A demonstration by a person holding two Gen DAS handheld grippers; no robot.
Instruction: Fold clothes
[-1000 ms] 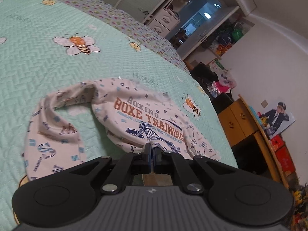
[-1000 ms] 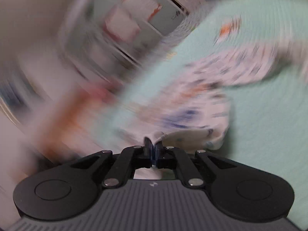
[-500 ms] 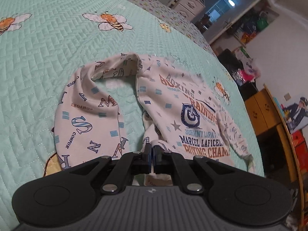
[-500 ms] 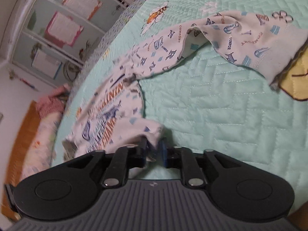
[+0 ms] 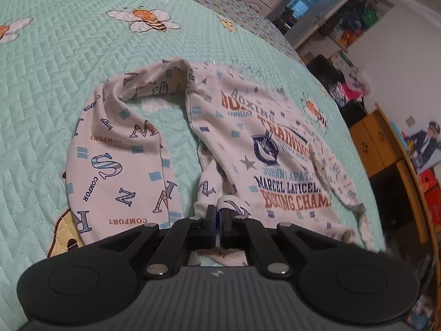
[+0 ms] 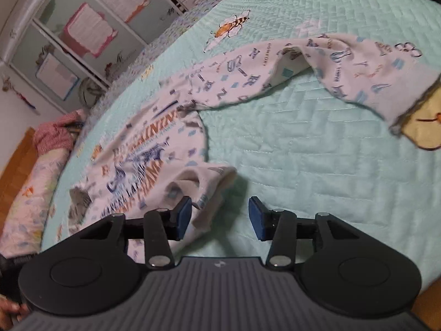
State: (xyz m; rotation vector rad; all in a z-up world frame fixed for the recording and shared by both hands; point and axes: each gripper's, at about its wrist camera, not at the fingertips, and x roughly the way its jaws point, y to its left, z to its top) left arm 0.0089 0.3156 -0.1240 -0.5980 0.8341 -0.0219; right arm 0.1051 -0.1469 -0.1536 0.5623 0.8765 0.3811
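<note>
Soft, light printed pyjama top (image 5: 264,149) sprawled on bee quilt (image 5: 55,55) — left hand-held gripper (image 5: 219,220) pinching hem, right hand-held gripper (image 6: 220,215) spread beside hem. Likely limp — best gripped at edges.

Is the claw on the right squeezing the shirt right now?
No, the right claw is wide open, its blue pads apart, and the shirt only lies loose beside one pad on the bed cover.

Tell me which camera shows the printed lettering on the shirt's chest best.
Left wrist view: the chest print on the shirt faces the camera and words like BOXING are readable. In the right wrist view the same print is skewed and smeared by blur.
</note>
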